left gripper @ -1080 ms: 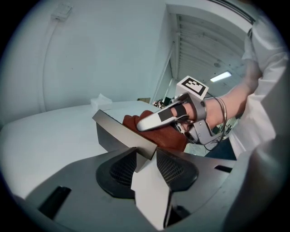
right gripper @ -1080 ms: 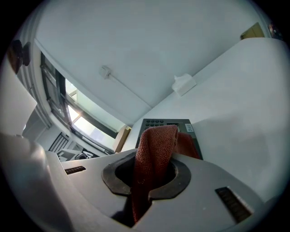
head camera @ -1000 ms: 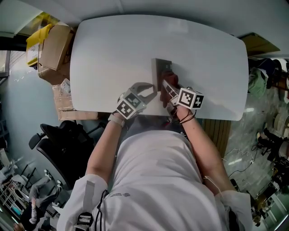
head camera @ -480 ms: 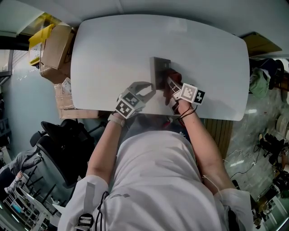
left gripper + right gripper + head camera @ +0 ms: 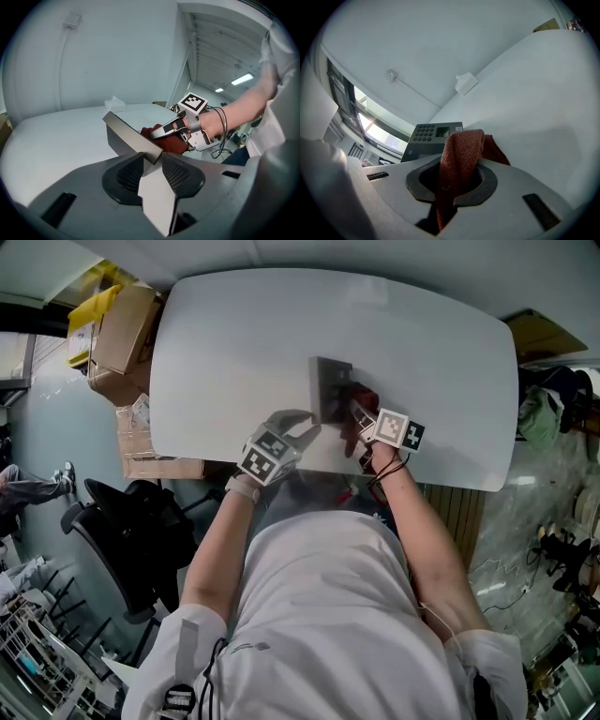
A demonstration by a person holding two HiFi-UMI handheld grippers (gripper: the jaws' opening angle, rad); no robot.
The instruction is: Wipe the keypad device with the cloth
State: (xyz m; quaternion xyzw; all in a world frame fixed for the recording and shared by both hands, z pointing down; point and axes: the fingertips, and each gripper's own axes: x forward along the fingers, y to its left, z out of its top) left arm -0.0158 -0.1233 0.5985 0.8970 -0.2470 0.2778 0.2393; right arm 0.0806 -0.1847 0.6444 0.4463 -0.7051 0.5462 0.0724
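Between jaws of left gripper (image 5: 152,160), clamped tight, keypad device (image 5: 121,139) edge; in right gripper (image 5: 457,174) jaws, pinched cloth (image 5: 462,149).

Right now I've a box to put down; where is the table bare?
The table is bare along its far side beyond the keypad, at its left end, and right of the cloth. Crowded: the near middle, where the left hand-held gripper clamps the keypad and the right hand-held gripper holds the cloth.
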